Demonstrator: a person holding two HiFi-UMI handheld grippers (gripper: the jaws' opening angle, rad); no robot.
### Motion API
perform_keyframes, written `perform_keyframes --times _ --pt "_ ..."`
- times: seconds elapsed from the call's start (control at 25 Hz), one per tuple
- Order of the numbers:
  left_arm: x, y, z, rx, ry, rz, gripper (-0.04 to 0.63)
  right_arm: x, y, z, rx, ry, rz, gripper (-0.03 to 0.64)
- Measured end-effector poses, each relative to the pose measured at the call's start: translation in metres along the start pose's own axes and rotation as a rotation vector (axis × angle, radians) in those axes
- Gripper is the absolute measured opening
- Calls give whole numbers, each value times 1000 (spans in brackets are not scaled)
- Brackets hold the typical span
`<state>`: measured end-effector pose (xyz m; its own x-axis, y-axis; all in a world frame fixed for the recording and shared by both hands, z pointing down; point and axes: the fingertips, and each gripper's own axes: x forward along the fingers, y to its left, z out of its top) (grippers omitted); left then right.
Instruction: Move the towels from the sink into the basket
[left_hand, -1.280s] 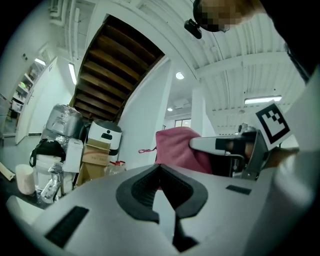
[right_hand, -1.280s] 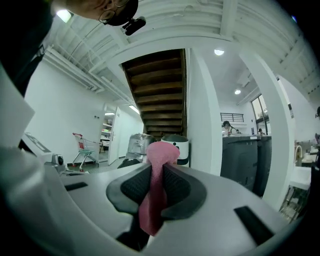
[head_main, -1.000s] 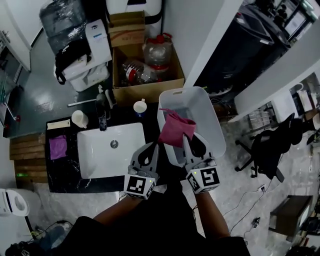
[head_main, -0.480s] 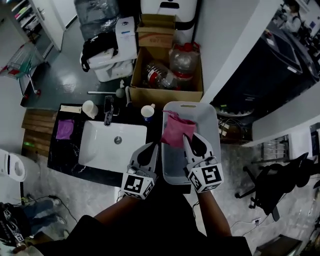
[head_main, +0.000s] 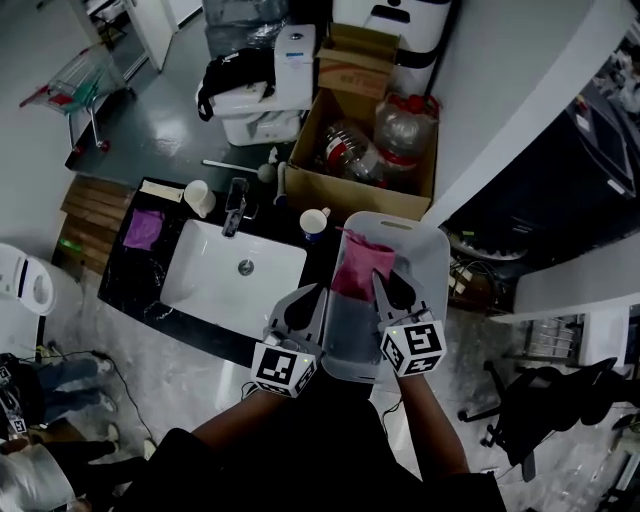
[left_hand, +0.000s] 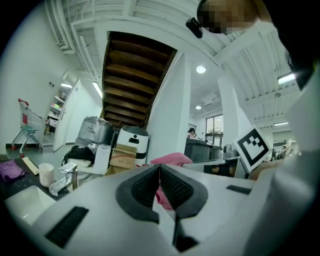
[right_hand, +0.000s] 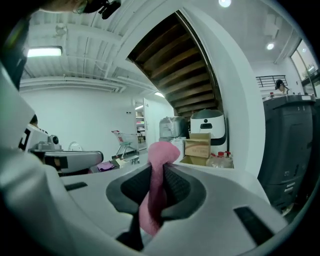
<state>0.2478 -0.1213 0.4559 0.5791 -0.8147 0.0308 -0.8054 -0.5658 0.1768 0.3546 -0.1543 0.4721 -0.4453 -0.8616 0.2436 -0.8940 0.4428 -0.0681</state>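
The right gripper's (head_main: 384, 284) nearly closed jaws pinch the pink towel (head_main: 361, 268), which hangs just ahead over the basket (head_main: 428, 252). The left gripper (head_main: 304, 300) beside it is closed, empty. Let go this near the rim, the towel could drape outside.

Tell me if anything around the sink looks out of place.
One thing: a purple cloth lies crumpled on the counter left of the sink, outside both the sink and the basket. The sink itself looks empty. Nothing spilled or damaged shows.
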Motion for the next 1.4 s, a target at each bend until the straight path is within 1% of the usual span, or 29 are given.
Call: perform_keyframes --times 0.12,0.2,0.44,0.64,0.76,0.84,0.96,1.08,1.24,1.4 --pt "3 3 -6 -2 8 1 14 11 0 -12 -24 41 11 72" --pt "4 5 -9 -4 6 9 14 18 0 -20 -8 62 15 72" --pt "18 10 -21 -14 40 3 14 39 -14 -51 166 117 5 72" --pt "27 8 -19 -14 45 -3 14 53 -27 -82 207 188 -31 72" --pt "33 5 -20 4 65 1 14 64 -36 -103 280 226 -34 72" --pt "36 5 -21 14 78 15 13 71 -42 -117 306 262 -32 72" --pt "36 7 -24 19 87 24 12 81 -49 -132 276 319 -21 72" --pt "35 9 -24 10 85 29 13 93 -47 -140 227 358 26 72" --pt "33 12 -14 4 49 48 12 104 -34 -146 225 386 86 73" --pt "35 11 -13 8 52 48 12 110 -36 -166 216 422 63 72"
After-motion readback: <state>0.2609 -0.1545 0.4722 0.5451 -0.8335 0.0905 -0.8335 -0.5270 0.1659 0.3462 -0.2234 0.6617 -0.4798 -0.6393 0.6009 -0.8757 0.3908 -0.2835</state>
